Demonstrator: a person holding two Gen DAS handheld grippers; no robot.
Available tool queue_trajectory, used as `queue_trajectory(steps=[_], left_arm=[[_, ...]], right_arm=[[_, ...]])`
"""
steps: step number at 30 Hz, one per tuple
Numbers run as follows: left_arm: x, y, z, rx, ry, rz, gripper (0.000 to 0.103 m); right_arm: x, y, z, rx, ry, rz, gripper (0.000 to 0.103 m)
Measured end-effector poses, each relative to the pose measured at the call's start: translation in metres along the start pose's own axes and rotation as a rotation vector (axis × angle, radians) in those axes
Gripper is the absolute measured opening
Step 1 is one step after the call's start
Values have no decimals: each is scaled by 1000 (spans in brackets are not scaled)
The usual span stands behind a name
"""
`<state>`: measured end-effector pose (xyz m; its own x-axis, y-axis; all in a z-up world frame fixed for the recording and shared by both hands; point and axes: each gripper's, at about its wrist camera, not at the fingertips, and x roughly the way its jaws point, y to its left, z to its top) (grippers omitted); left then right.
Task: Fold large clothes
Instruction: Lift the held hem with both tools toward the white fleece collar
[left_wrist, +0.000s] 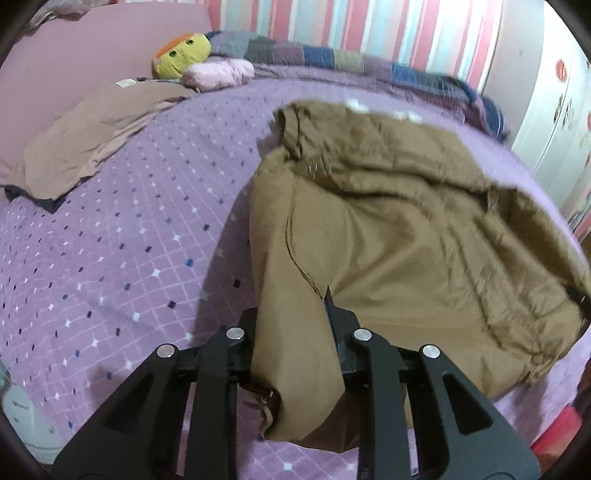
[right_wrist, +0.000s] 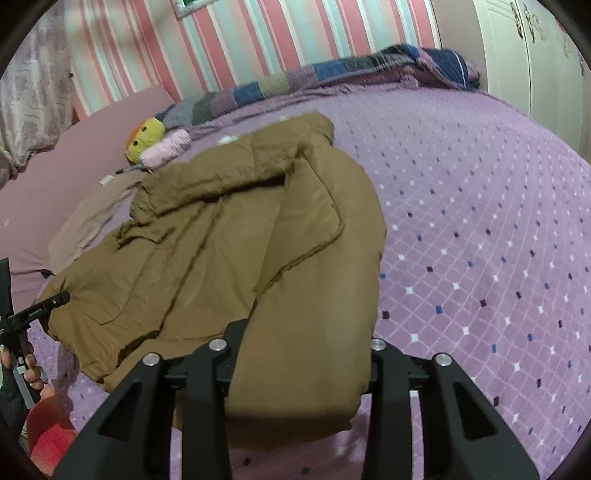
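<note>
A large brown padded jacket (left_wrist: 406, 229) lies crumpled on the purple bedspread (left_wrist: 129, 240); it also shows in the right wrist view (right_wrist: 229, 240). My left gripper (left_wrist: 295, 317) is shut on a thick fold of the jacket, likely a sleeve, which hangs down between its fingers. My right gripper (right_wrist: 306, 332) is shut on another thick fold of the jacket at its right side, lifted off the bed. The left gripper's finger (right_wrist: 48, 304) shows at the far left edge of the right wrist view, at the jacket's edge.
A pinkish-brown garment (left_wrist: 81, 147) lies at the left by the pink headboard. A yellow and orange plush toy (left_wrist: 181, 55) and a pink pillow (left_wrist: 218, 74) sit at the back. A patchwork blanket (right_wrist: 332, 74) runs along the striped wall. A white wardrobe (left_wrist: 546, 110) stands at the right.
</note>
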<state>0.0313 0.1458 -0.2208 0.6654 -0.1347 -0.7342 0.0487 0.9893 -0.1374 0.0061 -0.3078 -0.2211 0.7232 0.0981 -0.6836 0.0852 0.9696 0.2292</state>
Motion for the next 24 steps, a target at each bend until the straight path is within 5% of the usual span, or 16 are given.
queue_trajectory(steps=[6,16,19,24], left_arm=[[-56,19,23,-62,-96,-40,23],[-150,7,99,4,-304,-14,22],[-133,9,119,9,-301,20,23],[-77,8,141,4,-179,55,23]], right_arm=[[-45,14,12,-14,-81,36,36],[-132,53,85,-86,-320,102,36],[-123,56,103,-100,-339,89,36],[-69,39,117,-5,-261,70,36]])
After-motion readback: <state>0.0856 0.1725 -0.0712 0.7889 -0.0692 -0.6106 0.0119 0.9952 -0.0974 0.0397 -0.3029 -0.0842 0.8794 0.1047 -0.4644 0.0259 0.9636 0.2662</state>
